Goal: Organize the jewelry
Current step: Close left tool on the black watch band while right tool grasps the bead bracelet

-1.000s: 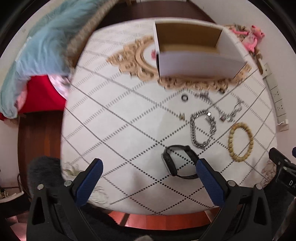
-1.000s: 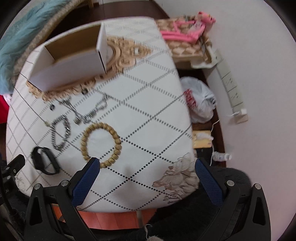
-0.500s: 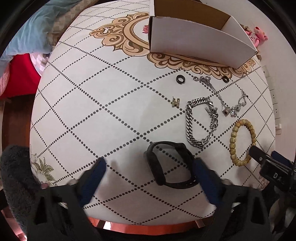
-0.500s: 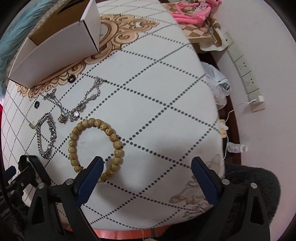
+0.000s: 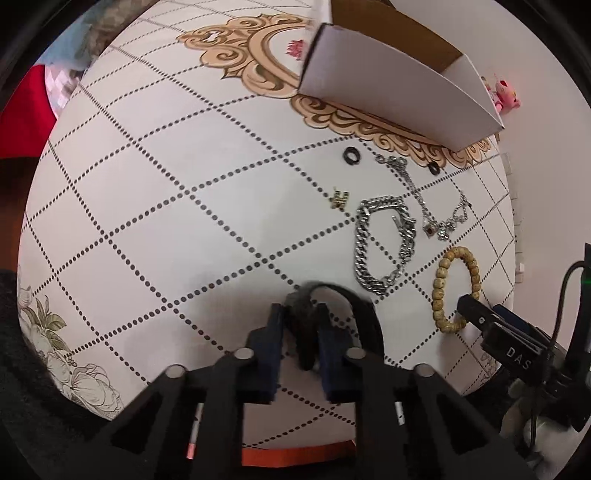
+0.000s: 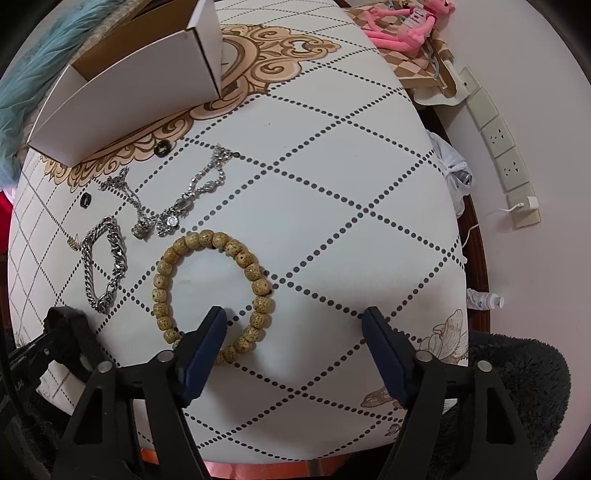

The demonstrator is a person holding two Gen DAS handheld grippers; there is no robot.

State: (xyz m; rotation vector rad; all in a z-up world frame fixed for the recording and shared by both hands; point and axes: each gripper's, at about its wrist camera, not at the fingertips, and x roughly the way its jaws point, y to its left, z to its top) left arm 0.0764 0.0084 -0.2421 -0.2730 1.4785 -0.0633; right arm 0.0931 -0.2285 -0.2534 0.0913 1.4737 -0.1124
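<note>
Pinching the black wristband [image 5: 334, 314] between its two blue pads, my left gripper [image 5: 300, 343] has its jaws nearly shut, with only the band's strap in the gap; the rest of the loop curls out just right of the right pad and lies on the white tablecloth [image 5: 155, 206]. My right gripper [image 6: 295, 343] stands wide apart and has hold of nothing. Its left pad sits over the near edge of the wooden bead bracelet [image 6: 212, 288], while the right pad is above bare cloth; I cannot tell whether the left pad touches the beads.

Ahead and right of the left gripper lies the silver chain bracelet [image 5: 384, 243], and just right of that the bead bracelet with the tip of my right gripper beside it. Farther out from the chain bracelet sits a small gold charm [image 5: 340, 198], a thin silver necklace [image 5: 432, 206] spread in a V, and two small black rings [image 5: 349, 154], one on each side of the necklace's far end.

At the far side, well beyond both grippers, stands the open cardboard box [image 6: 125, 92], white outside and brown inside. From the right wrist I see only part of its interior, and nothing shows in that part. It rests on the gold ornament printed on the cloth [image 6: 273, 51]. Off the table to the right of the right gripper, a pink plush toy [image 6: 402, 26] lies by the wall.
</note>
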